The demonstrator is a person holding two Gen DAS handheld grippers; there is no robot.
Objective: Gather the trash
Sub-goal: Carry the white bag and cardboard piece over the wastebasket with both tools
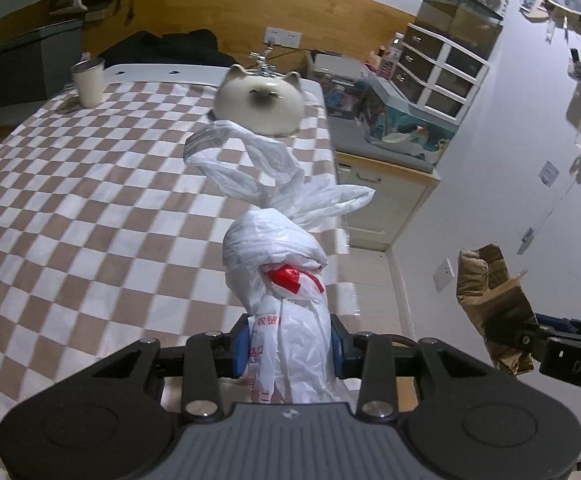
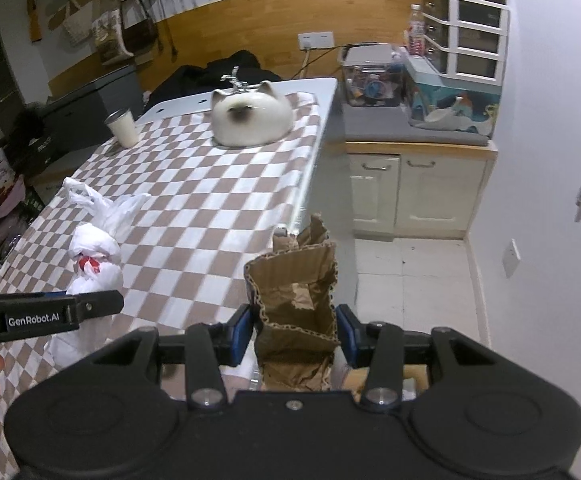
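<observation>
Nearest, the left gripper (image 1: 289, 346) has its blue pads closed on the lower part of a knotted white plastic bag (image 1: 276, 248), which is held up above the near part of the checkered tablecloth (image 1: 90, 200). The bag looks light, soft and a little slippery, so the hold seems best kept where it is, on the bunched neck below the knot, where the plastic is thickest. Its long axis runs straight away from the gripper, with the loose handles pointing to the far side of the table.

To its right, beyond the table's right edge and over the tiled floor, the right gripper (image 2: 295, 334) is shut on a crumpled piece of brown cardboard (image 2: 294, 292). It seems light and stiffer than the bag, though it would crush easily; its torn end points away from the gripper.

Farther off, a white cup (image 2: 122, 127) stands at the far left of the table and a cat-shaped bowl (image 2: 250, 120) at the far right
</observation>
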